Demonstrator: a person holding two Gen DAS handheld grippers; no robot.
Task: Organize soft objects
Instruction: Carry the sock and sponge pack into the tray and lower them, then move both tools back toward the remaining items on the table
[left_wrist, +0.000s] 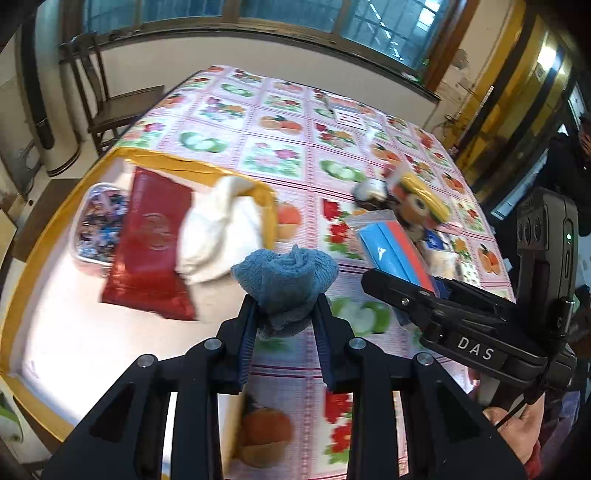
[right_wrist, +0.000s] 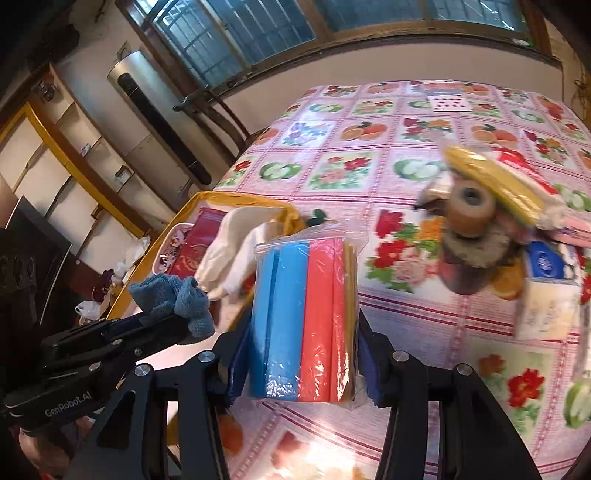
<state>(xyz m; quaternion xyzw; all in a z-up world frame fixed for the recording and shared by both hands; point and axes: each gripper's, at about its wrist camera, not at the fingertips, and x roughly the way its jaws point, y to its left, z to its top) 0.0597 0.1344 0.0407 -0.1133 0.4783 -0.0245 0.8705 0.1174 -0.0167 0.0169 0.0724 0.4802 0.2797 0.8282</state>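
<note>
So the worktop (left_wrist: 288, 147) is covered in a fruit-and-flower print cloth, and at its left end sits a yellow-walled fabric bin (left_wrist: 55, 229). Inside the bin lie a red pouch (left_wrist: 147, 243), a white cloth (left_wrist: 221, 229) draped over the bin's wall, and a tub of patterned stuff (left_wrist: 94, 225) (too blurry to say what). Over on the right of the worktop is a jumbled pile (right_wrist: 491, 221) of bits, also blurred. The right tongs (right_wrist: 301, 354) are clamped on a clear bag of coloured sponges (right_wrist: 306, 314), blue, red and yellow, held upright above the worktop. The left tongs (left_wrist: 284, 314) are squeezed onto a crumpled blue towel (left_wrist: 286, 275), held just beside the bin's near corner.
</note>
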